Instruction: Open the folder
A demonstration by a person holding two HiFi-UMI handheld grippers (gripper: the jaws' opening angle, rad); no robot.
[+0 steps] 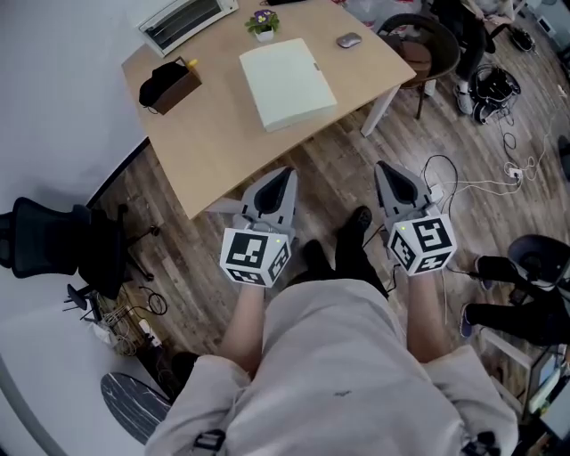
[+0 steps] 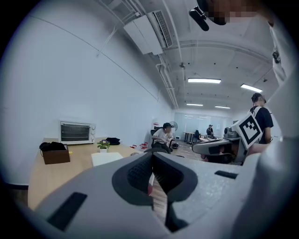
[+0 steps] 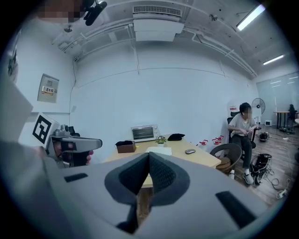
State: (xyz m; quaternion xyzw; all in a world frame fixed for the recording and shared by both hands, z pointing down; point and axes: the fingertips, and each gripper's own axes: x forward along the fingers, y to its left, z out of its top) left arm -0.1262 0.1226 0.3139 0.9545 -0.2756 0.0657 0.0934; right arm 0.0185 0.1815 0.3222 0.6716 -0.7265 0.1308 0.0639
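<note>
A pale closed folder [image 1: 287,82] lies flat in the middle of the light wooden table [image 1: 223,134]; it also shows as a white slab [image 2: 106,158] in the left gripper view and as the same slab [image 3: 159,151] in the right gripper view. Both grippers hang short of the table's near edge, over the wooden floor. My left gripper [image 1: 283,175] is shut with nothing in it. My right gripper [image 1: 385,169] is shut and empty too. In each gripper view the jaws meet tip to tip.
On the table stand a toaster oven [image 1: 185,20], a brown box with a black cloth [image 1: 169,85], a small potted plant [image 1: 263,23] and a mouse [image 1: 348,40]. A round chair [image 1: 427,44] sits at the table's right. A person [image 3: 243,128] sits further off. Cables [image 1: 499,183] lie on the floor.
</note>
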